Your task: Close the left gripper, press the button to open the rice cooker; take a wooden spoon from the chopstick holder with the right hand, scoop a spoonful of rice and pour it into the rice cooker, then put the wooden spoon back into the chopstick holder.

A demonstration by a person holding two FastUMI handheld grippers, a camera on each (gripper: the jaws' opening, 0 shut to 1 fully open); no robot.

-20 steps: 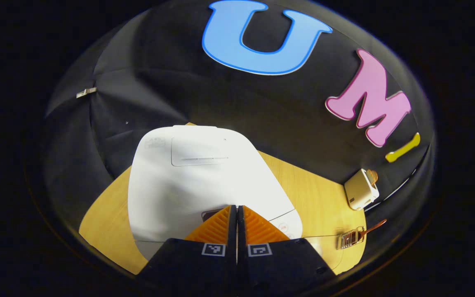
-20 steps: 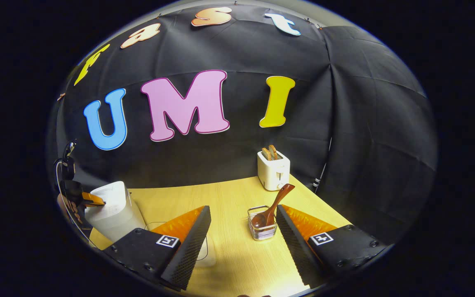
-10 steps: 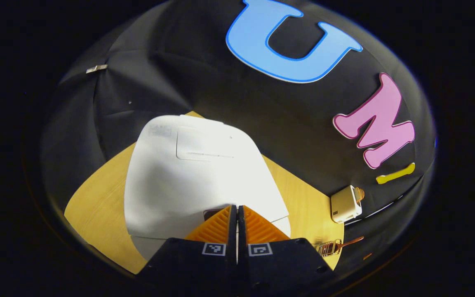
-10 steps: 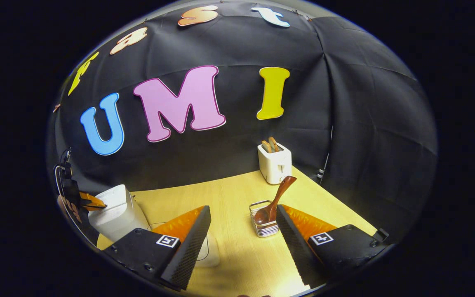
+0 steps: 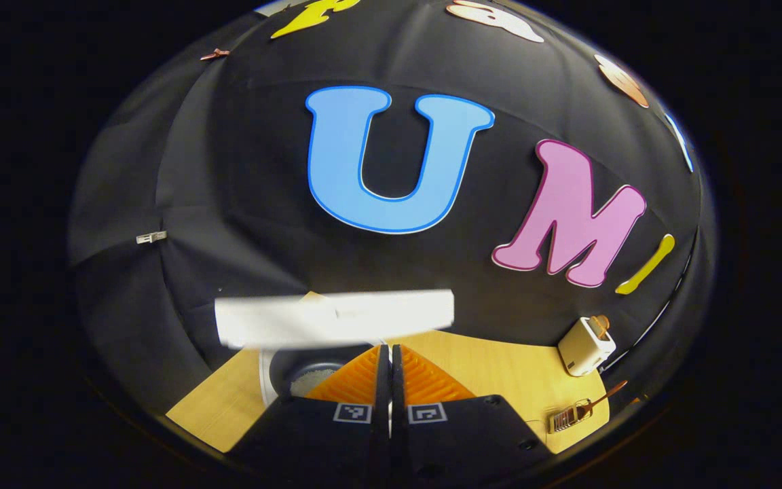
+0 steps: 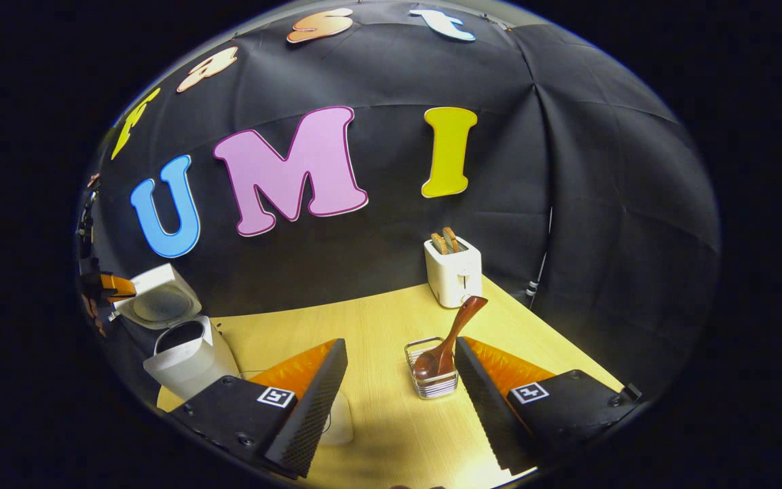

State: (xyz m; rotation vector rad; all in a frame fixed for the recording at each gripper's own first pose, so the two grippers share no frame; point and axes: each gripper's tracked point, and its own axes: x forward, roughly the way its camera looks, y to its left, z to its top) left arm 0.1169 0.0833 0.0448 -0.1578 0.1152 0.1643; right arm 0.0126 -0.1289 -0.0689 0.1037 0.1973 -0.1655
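Near the left edge of the pale wooden desk [image 6: 391, 319], the white rice cooker [image 6: 187, 363] stands with its lid [image 6: 157, 299] swung up, and the left tongs [image 5: 391, 350] hover just above its open pot, pressed fully together and holding nothing. Towards the desk's right side, the brown wooden spoon [image 6: 447, 339] leans in the small wire chopstick holder [image 6: 432, 384], with the white two-slot toaster [image 6: 454, 270] behind at the back edge. The right tongs [image 6: 401, 377] hang spread wide and empty, the holder between their fingers.

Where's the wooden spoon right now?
In the right gripper view, the wooden spoon leans in the wire holder on the table, in front of the toaster, just left of the tongs' right-hand finger.
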